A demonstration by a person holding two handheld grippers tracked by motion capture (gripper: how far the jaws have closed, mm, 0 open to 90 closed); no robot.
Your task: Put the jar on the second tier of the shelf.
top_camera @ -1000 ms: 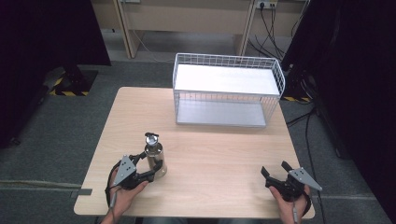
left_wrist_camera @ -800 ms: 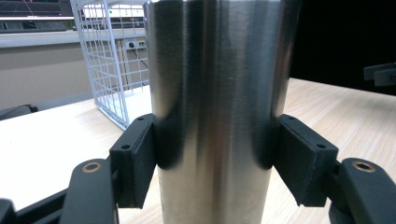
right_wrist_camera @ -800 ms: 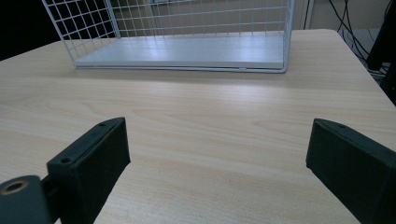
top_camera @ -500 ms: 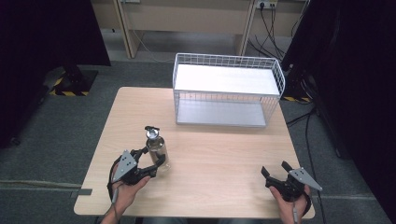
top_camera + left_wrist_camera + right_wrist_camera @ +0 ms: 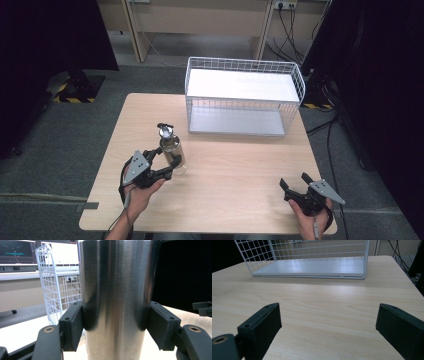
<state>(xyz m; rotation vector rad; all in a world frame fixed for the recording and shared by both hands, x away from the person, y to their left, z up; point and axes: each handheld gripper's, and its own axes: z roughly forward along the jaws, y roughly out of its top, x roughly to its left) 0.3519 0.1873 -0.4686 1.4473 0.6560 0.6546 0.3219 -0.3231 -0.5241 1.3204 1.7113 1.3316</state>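
- My left gripper (image 5: 167, 167) has lifted and tilted since a second ago, fingers (image 5: 72, 327) clamped on the steel bottle (image 5: 172, 150), one pad on either flank of its body.
- The bottle, which stood upright on the bench (image 5: 240, 170) earlier, now leans toward the wire basket (image 5: 245, 65) with its base off the wood, at the front left.
- My right gripper (image 5: 298, 188) hasn't moved, fingers wide with nothing between them, low at the front right corner.
- I judge the pick is done; the carry to the basket comes next.
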